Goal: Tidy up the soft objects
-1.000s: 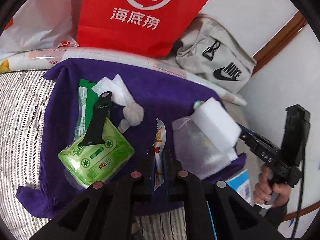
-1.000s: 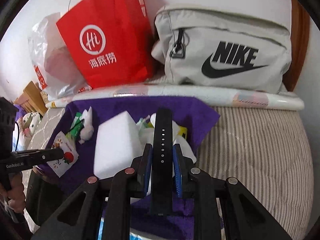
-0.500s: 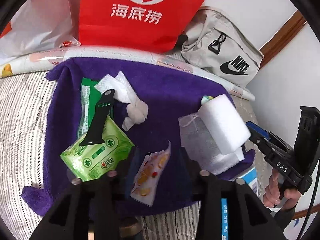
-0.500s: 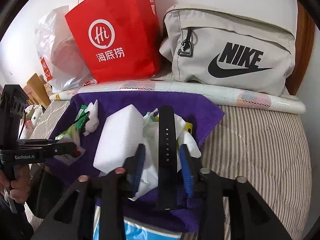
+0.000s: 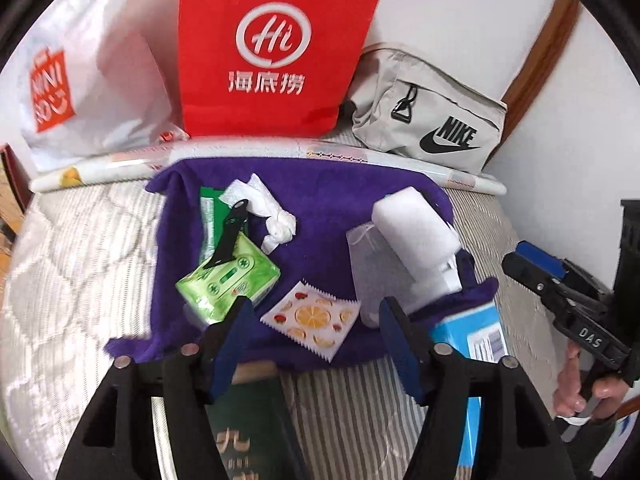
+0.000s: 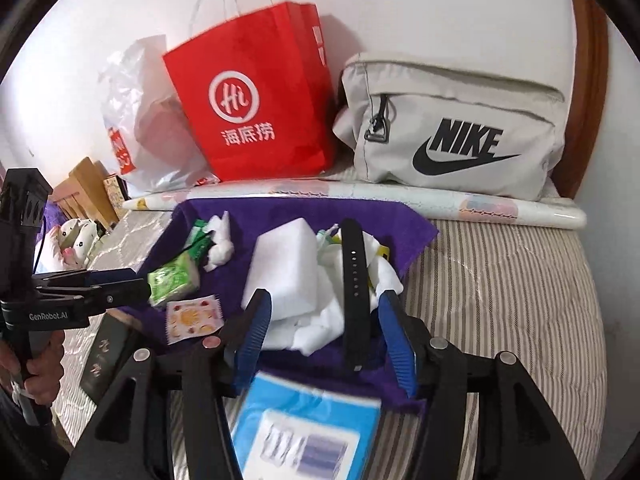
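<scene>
A purple towel (image 5: 328,196) lies on the striped bed and holds the soft items. On it lie a fruit-print sachet (image 5: 310,316), a green tissue pack (image 5: 228,278) with a black strap (image 5: 230,236) across it, a knotted white cloth (image 5: 276,216) and a white sponge block (image 5: 414,228). My left gripper (image 5: 316,328) is open and empty, just in front of the sachet. My right gripper (image 6: 326,332) is open and empty; a black watch band (image 6: 354,276) lies between its fingers on white cloth (image 6: 320,316). The sponge also shows in the right wrist view (image 6: 286,264).
A red paper bag (image 5: 272,52), a white plastic bag (image 5: 92,88) and a grey Nike bag (image 6: 452,128) stand against the wall behind a rolled sheet (image 6: 480,204). A blue box (image 6: 304,432) and a dark green book (image 5: 248,432) lie at the towel's near edge.
Both grippers opened and pulled back. The left let go of the fruit-print sachet, which now lies flat on the towel. The right let go of the black watch band.
</scene>
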The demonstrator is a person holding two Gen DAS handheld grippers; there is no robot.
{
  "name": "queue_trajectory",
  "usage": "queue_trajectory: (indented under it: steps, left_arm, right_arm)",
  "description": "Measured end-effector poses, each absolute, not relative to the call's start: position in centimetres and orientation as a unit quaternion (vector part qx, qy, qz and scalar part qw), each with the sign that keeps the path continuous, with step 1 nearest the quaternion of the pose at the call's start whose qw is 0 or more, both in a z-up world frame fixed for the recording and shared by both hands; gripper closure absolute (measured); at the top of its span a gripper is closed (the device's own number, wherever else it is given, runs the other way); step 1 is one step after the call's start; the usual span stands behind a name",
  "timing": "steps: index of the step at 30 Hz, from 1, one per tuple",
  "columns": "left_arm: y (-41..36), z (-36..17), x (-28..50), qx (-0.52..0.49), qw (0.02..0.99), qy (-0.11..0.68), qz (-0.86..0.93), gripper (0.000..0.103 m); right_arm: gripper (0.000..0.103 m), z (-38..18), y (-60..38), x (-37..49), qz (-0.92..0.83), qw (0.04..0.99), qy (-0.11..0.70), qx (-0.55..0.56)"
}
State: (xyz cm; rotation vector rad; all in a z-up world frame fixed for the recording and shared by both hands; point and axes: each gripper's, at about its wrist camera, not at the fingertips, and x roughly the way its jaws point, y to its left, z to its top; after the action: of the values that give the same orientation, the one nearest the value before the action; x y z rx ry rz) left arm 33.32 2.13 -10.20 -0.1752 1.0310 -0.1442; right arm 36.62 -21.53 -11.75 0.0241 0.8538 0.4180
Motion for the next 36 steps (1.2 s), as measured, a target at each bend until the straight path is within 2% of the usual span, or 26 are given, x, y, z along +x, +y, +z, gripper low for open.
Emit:
queue_trajectory:
  steps: [2, 3, 4, 6, 11, 13, 17, 23, 36]
  left_arm:
    - [1.5, -9.1, 31.8, -0.067, 0.871, 0.482, -0.065, 0.036]
    - [1.1, -8.4, 30.6, -0.055, 0.875, 0.476, -0.064, 0.035]
    - [0.8, -8.0, 29.8, -0.048, 0.879, 0.471, -0.063, 0.035]
    - [0.2, -6.8, 27.6, -0.032, 0.887, 0.456, -0.059, 0.03]
    - [-0.8, -4.6, 22.8, -0.014, 0.903, 0.428, -0.044, 0.021]
    - [-0.9, -3.7, 20.6, -0.014, 0.909, 0.416, -0.039, 0.015]
    - [-1.3, -2.4, 16.7, -0.007, 0.917, 0.399, -0.02, 0.007]
    - [-1.8, -0.9, 11.1, -0.006, 0.928, 0.372, -0.009, 0.004]
    - [-2.3, 0.3, 5.7, -0.011, 0.94, 0.339, 0.013, 0.004]
  right_arm:
    - [0.047, -11.0, -21.5, 35.2, 0.199, 0.891, 0.407, 0.009]
    - [0.043, -10.5, -21.4, 34.3, 0.198, 0.892, 0.406, 0.009]
    - [0.032, -10.1, -21.5, 33.5, 0.197, 0.893, 0.405, 0.01]
    - [0.021, -9.3, -21.7, 31.6, 0.193, 0.896, 0.4, 0.013]
    - [0.019, -7.3, -22.2, 26.6, 0.188, 0.905, 0.381, 0.014]
    - [0.014, -6.7, -22.6, 24.5, 0.187, 0.908, 0.375, 0.023]
    - [0.009, -5.7, -23.4, 20.5, 0.178, 0.914, 0.363, 0.029]
    - [0.0, -4.6, -23.7, 14.9, 0.17, 0.923, 0.346, 0.02]
    - [0.0, -3.4, -23.9, 9.0, 0.168, 0.928, 0.333, 0.017]
